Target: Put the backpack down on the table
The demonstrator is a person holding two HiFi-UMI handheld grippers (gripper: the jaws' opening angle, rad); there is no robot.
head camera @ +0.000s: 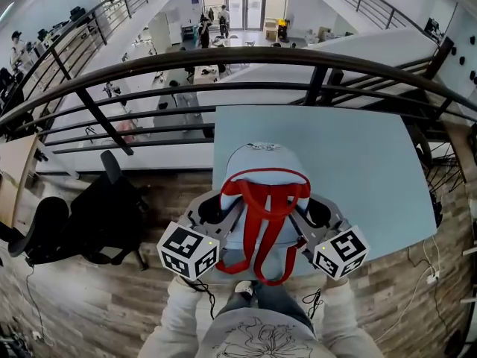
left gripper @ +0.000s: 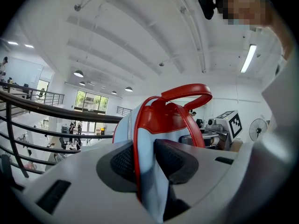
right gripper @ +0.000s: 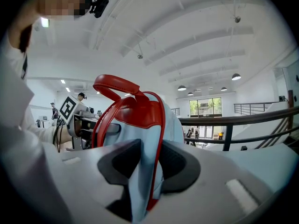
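Observation:
A pale blue backpack (head camera: 264, 171) with red straps and a red top handle hangs upright at the near edge of the light blue table (head camera: 350, 162). My left gripper (head camera: 227, 215) is shut on the backpack's left side, with the blue fabric and red piping squeezed between its dark pads (left gripper: 173, 160). On the other side my right gripper (head camera: 304, 216) is shut on the fabric in the same way, pads (right gripper: 119, 164) pressed against it. In the left gripper view the backpack (left gripper: 154, 125) fills the middle; in the right gripper view the backpack (right gripper: 140, 120) does too. Whether its base touches the table is hidden.
A dark curved railing (head camera: 246, 58) runs just beyond the table, with a drop to a lower floor behind it. A black office chair (head camera: 89, 215) stands on the wooden floor at the left. Cables (head camera: 421, 271) lie at the right of the table.

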